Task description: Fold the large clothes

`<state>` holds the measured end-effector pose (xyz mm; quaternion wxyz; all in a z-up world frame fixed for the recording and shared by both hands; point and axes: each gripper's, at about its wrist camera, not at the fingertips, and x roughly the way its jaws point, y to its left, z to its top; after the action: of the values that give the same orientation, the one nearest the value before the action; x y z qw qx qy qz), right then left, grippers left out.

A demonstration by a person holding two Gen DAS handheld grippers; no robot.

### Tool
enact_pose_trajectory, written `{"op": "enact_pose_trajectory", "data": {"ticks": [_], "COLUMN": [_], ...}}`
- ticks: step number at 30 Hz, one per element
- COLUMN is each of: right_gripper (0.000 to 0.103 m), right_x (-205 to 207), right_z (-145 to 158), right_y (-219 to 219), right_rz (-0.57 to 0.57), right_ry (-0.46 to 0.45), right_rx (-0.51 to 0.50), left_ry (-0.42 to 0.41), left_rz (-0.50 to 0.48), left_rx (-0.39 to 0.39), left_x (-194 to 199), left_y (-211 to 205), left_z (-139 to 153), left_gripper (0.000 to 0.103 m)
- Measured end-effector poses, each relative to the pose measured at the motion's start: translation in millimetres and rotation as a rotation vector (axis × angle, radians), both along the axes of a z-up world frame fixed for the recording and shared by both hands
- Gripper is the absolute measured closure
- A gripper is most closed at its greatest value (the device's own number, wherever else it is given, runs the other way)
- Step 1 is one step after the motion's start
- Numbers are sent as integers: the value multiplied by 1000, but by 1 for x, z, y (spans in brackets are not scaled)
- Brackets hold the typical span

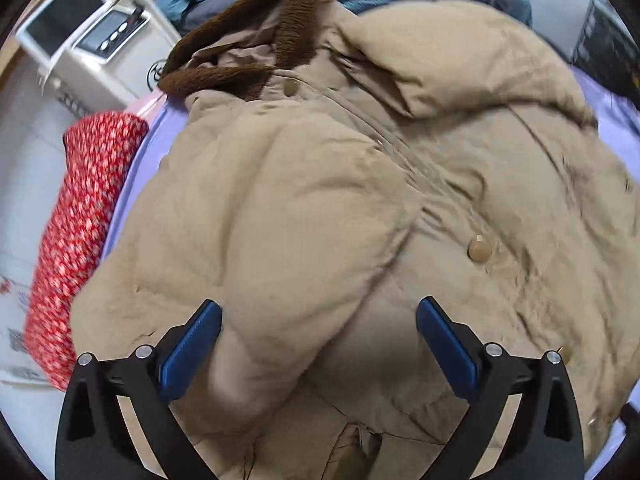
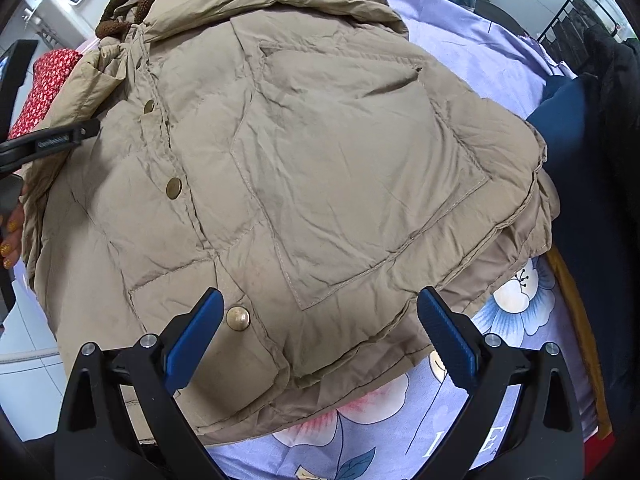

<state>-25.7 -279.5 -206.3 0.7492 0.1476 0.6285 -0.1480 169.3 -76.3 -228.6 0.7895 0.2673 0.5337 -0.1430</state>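
1. Tan quilted puffer coat with brass snaps and a brown fleece collar, lying bunched on a lilac floral bedsheet; collar far, hem edge near; long axis running away from both tools.
2. Right gripper gaping wide, blue pads empty; poised directly over the near hem corner, layered edges just ahead between the pads; seemingly the nearer tool to a graspable edge.
3. Left gripper likewise spread apart, holding nothing; hovering over the puffy mid-body left of the snap placket, no edge between its pads.
4. Open sheet to the right and near side of the coat; probably room to fold that way.
5. Red-and-white patterned bundle just beside the coat's left edge; white appliance beyond; dark blue cushion close on the right, limiting sweep there.
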Motion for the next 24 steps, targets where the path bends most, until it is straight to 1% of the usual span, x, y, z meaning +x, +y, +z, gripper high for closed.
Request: {"op": "enact_pose_trajectory", "data": {"ticks": [2,3,6,8,12,14,18,22,24], "right_gripper": [7,7,7,7,7,7,7,7,7], "right_x": [1,1,6,15,42,59,101,146,176], "right_z": [2,2,7,10,18,23,30,32,31], "right_y": [1,1,3,5,12,17,34,53,64], "right_rz": [8,12,34,62,140,184,286,396,438], "right_ry": [-7,-10,-26,-34,-63,-83,-121,-148,-166], "right_rx": [0,-2,-11,-20,-52,-65,-95,-151,-175], "left_ry": [-4,-4,2,-2,-27,-42,-80,-61,-52], "left_rz": [-21,-30,-31,-35,-39,-38,-48,-29,-19], "left_rx": [-4,-32,-84,-119,-149,-150,-116,-104,-96], "left_x": [-5,-8,-15,-22,-36,-44,-63,-78,-83], "left_y": [-4,-4,-3,0,12,21,36,52,59], "left_z": [5,12,27,39,56,62,68,66,63], "left_gripper": [7,7,7,7,7,7,7,7,7]}}
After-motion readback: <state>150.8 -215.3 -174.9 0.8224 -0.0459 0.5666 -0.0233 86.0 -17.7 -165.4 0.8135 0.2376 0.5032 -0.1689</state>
